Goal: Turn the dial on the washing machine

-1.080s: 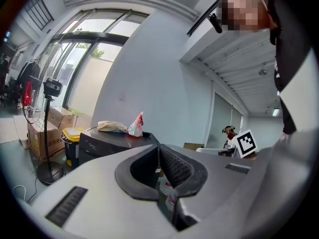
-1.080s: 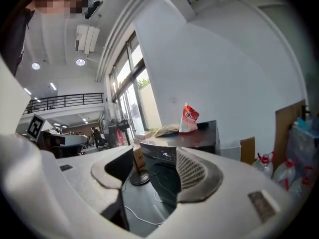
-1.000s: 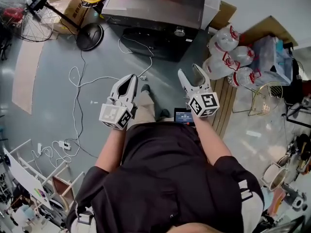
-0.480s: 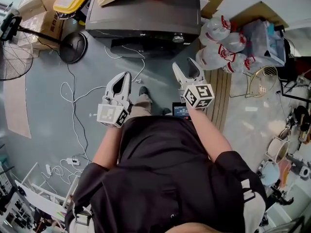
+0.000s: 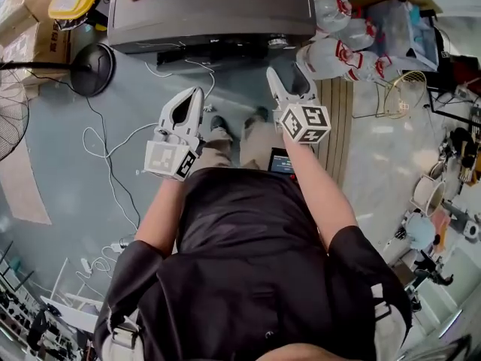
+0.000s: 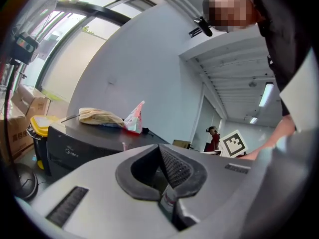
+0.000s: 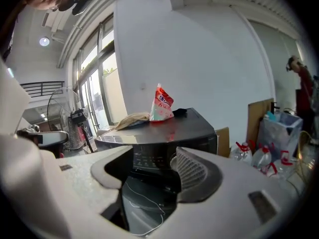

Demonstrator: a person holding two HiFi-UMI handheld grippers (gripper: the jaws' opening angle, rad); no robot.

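"While both grippers were held out over the floor, where did the washing machine [image 5: 210, 10] sit?"

"At the top of the head view, dark and low, with its dial [image 5: 279, 42] at the right end of the front panel — well apart from either gripper."

"And the left gripper [image 5: 195, 96]?"

"Left of centre, pointing toward the machine; its fingers were drawn together at the tips, with nothing between them."

"The right gripper [image 5: 289, 83]?"

"Right of centre, on the dial's side. Its fingers stood apart and held nothing — through the gap, in its own view, the machine's front panel and a cable [image 7: 144, 203] on the floor showed."

"Was anything on the machine?"

"A red-and-white pouch [image 7: 160, 103] and a beige cloth [image 7: 132, 119] lay on its top. Bagged water bottles [image 5: 338, 51] lay at the upper right, a fan base [image 5: 89, 69] at the upper left."
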